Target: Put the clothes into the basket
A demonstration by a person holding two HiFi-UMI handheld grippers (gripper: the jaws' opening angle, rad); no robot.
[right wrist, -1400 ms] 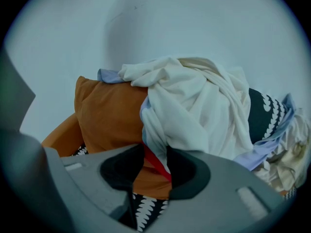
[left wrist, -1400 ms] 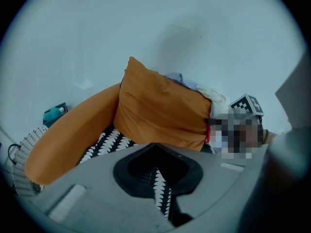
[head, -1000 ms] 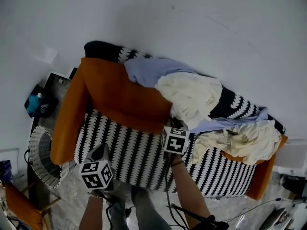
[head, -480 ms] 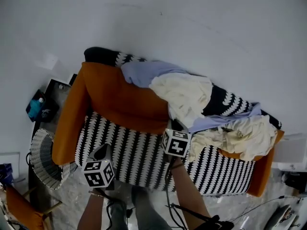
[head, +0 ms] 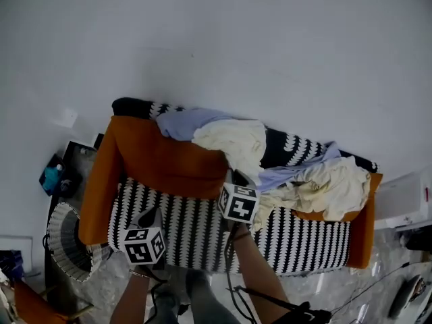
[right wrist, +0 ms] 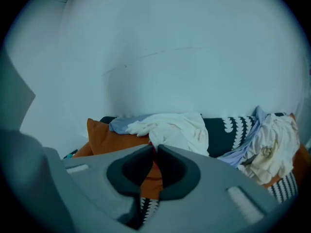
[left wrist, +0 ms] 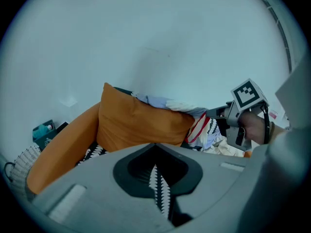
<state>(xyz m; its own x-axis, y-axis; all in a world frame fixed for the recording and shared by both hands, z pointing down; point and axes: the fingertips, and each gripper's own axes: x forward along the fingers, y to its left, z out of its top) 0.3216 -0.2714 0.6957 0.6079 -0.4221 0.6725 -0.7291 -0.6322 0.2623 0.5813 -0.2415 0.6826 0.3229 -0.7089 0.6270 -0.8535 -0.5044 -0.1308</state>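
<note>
Nothing has gone into the basket yet, as far as I can judge: it stands on the floor just off the left end of the sofa, and I can make out no garment inside it. All the clothes lie on the sofa. A lilac garment and a cream garment are draped over the backrest above the orange cushion, and a rumpled cream heap sits at the right end with more lilac cloth running beside it. The left gripper hangs in front of the seat, nearer the basket, its fingers clenched on nothing; only the striped seat cover shows through the slit below their tips. The right gripper is held toward the cream garment on the backrest, fingers pressed almost together and empty, clear of the cloth. So I reckon the whole job is ahead of me. The right fingers must spread before they can take that cream garment, then each piece has to be carried left to the basket.
</note>
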